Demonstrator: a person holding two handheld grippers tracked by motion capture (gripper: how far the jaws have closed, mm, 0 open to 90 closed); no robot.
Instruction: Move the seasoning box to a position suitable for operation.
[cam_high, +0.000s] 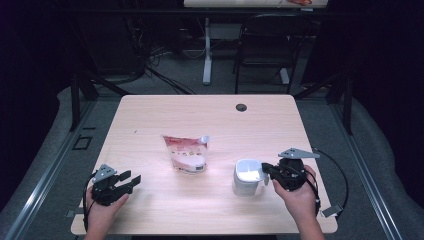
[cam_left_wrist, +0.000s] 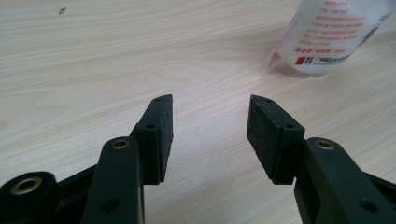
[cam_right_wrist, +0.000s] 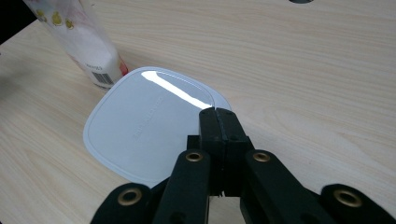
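Held the left gripper (cam_high: 134, 177) low at about 8 o'clock on the wooden table (cam_high: 210, 115), in the left hand (cam_high: 102, 207). Pointed it toward 2 o'clock. Had its jaws wide apart in the left gripper view (cam_left_wrist: 210, 121), with nothing between them but bare wood. Touched nothing with the pads.

Held the right gripper (cam_high: 265, 170) at about 4 o'clock on the table, in the right hand (cam_high: 300, 192). Pointed it toward 9 o'clock, right at the white tub (cam_high: 246, 177). Had its jaws pressed tight together in the right gripper view (cam_right_wrist: 218, 112), with no gap at all. Put the tips just over the near edge of the tub's shiny white lid (cam_right_wrist: 140, 130). Could not tell if anything thin was pinched there.

Found the white tub standing upright at about 4 o'clock on the table, with its lid on top. Found a red and white pouch (cam_high: 186, 152) standing near the middle of the table, at 10 o'clock from the tub and a little apart from it. Saw the pouch's bottom at 1 o'clock in the left gripper view (cam_left_wrist: 327, 37) and at 10 o'clock in the right gripper view (cam_right_wrist: 79, 42).
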